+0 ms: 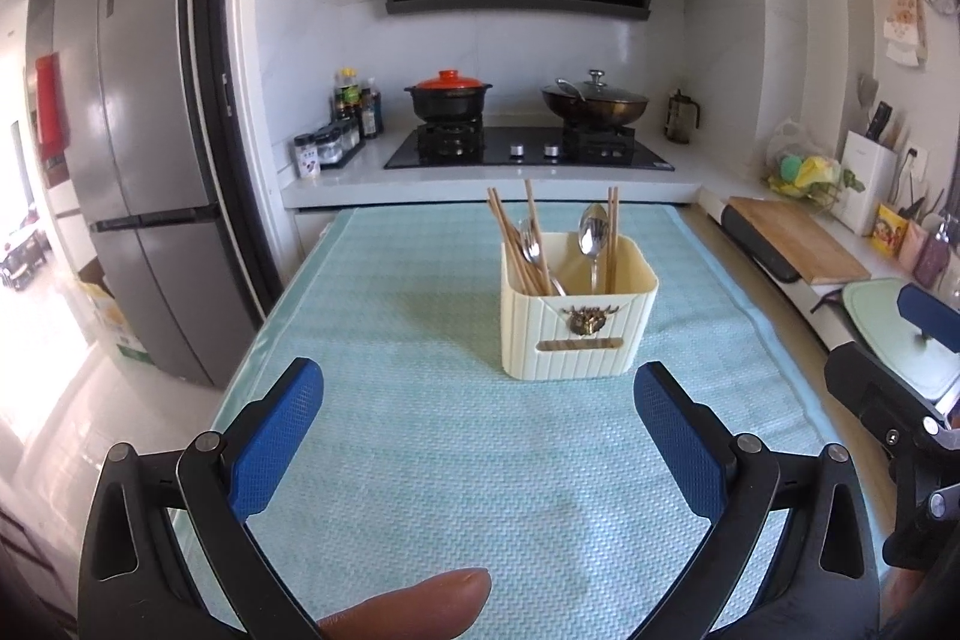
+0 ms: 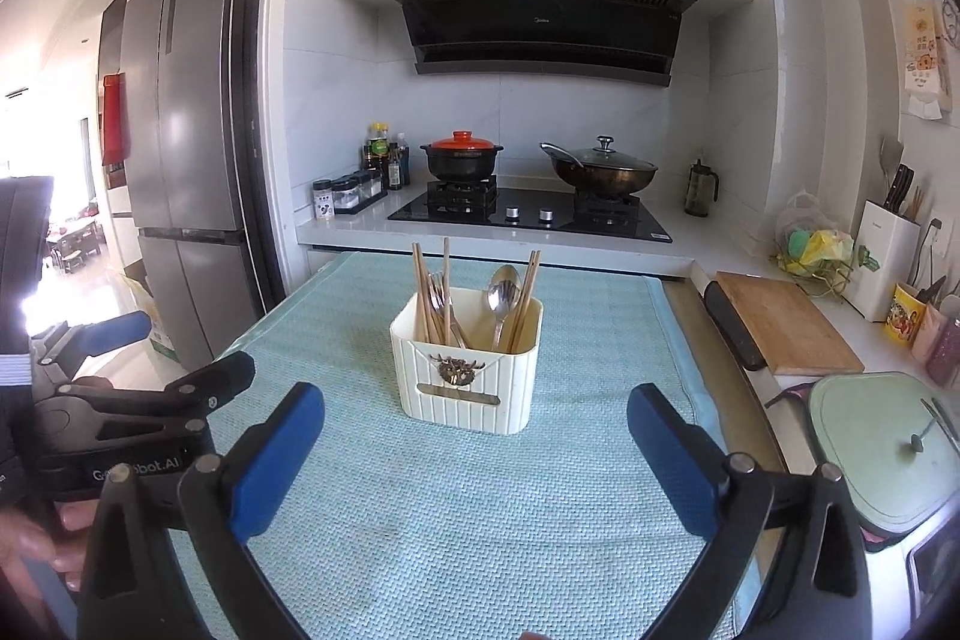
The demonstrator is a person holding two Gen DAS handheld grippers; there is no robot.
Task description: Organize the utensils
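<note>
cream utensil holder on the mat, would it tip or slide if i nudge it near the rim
The cream ribbed plastic utensil holder looks light and boxy, so a low push would probably slide it on the pale blue woven mat. Its tall wooden chopsticks and steel spoons lean above the rim, so a rim nudge may tip it.

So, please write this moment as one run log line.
left claw open, empty | right claw open, empty | chopsticks, spoons in holder | mat

Both hand-held grippers [image 1: 478, 436] [image 2: 476, 454] gape (empty).
</note>
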